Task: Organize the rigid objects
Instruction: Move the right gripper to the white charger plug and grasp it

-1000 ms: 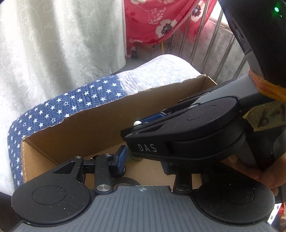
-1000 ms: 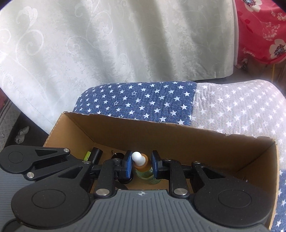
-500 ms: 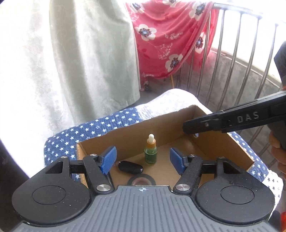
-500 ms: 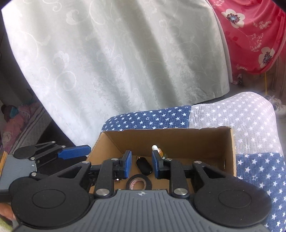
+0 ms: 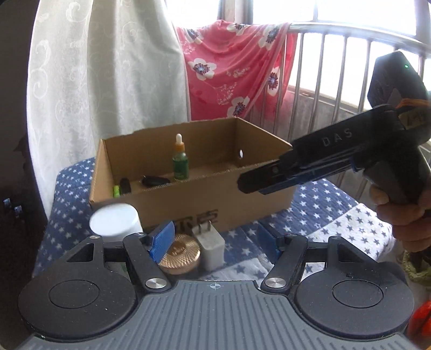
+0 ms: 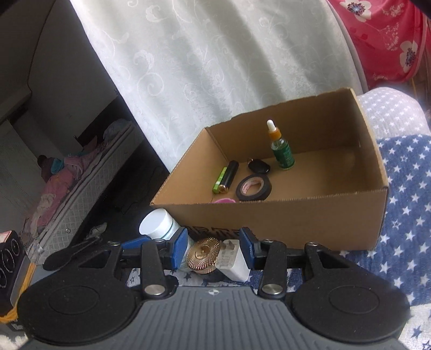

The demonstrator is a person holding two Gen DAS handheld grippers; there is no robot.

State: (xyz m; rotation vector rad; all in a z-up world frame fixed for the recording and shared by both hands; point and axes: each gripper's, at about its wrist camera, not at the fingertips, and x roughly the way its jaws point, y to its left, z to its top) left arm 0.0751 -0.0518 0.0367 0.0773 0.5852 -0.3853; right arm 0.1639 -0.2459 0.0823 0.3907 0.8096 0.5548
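far: white patterned curtain (image 5: 107,80) | far right: bright window (image 5: 363,16), metal railing (image 5: 336,67), red flowered cloth (image 5: 231,67) | near: star-print blue cover (image 6: 404,188) | left: mattress (image 6: 80,175)

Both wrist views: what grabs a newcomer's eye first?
The open cardboard box on the star-print blanket, with a green dropper bottle standing upright inside near a roll of black tape and a battery. In front of the box, outside it, sit a white jar, a gold disc and a white plug. Behind hangs a red floral cloth over a railing.
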